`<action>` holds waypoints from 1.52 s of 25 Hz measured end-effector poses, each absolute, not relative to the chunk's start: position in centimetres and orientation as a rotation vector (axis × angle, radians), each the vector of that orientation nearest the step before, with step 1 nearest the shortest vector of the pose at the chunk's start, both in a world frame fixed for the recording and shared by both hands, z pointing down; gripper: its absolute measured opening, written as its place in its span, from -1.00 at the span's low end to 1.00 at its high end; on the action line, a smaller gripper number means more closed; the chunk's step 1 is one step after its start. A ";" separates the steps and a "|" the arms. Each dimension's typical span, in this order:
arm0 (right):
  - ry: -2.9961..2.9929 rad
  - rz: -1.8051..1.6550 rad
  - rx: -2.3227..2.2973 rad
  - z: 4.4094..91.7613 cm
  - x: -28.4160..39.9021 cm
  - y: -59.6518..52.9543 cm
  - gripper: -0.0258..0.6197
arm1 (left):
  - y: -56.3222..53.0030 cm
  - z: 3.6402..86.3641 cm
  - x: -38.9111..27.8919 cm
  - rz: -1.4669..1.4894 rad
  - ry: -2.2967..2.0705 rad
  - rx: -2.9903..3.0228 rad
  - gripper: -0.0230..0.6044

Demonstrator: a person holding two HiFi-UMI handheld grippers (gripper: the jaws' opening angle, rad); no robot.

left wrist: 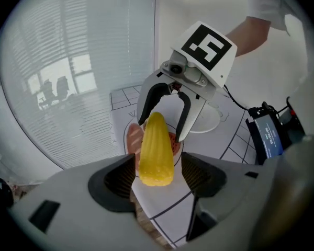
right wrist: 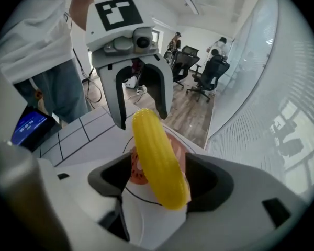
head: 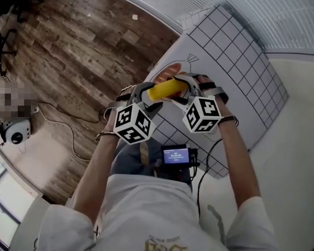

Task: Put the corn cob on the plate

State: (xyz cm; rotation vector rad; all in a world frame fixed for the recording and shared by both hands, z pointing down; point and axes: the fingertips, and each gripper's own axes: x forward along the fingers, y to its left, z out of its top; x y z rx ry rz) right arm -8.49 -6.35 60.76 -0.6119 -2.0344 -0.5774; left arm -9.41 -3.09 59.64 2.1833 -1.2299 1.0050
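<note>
A yellow corn cob (head: 167,89) lies between my two grippers, which face each other over the near corner of a white gridded mat (head: 235,61). The left gripper (head: 149,95) is open; its pads stand apart from the cob's thick end (left wrist: 156,150). The right gripper (head: 184,91) is open too, and the cob (right wrist: 157,156) lies slantwise in the wide gap between its pads. Under the cob the mat bears a round outline with an orange-red picture (right wrist: 138,174). Whether the cob rests on anything I cannot tell.
A small device with a lit blue screen (head: 176,155) hangs at the person's waist. Wood floor (head: 68,51) lies left of the mat's edge. A white round dish (left wrist: 212,118) sits on the mat behind the right gripper. Office chairs (right wrist: 209,72) stand far off.
</note>
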 end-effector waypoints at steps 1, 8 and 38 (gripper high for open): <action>-2.016 -0.598 -0.630 61.0 -8.4 -6.4 0.06 | -3.2 59.8 -9.3 0.996 -1.220 2.176 -0.07; -1.961 -0.592 -0.737 62.2 -8.8 -6.1 0.06 | -4.1 60.2 -9.0 0.964 -1.247 2.139 -0.07; -1.921 -0.556 -0.757 60.8 -8.5 -5.3 -0.13 | -3.8 60.7 -8.8 1.192 -1.162 2.112 -0.11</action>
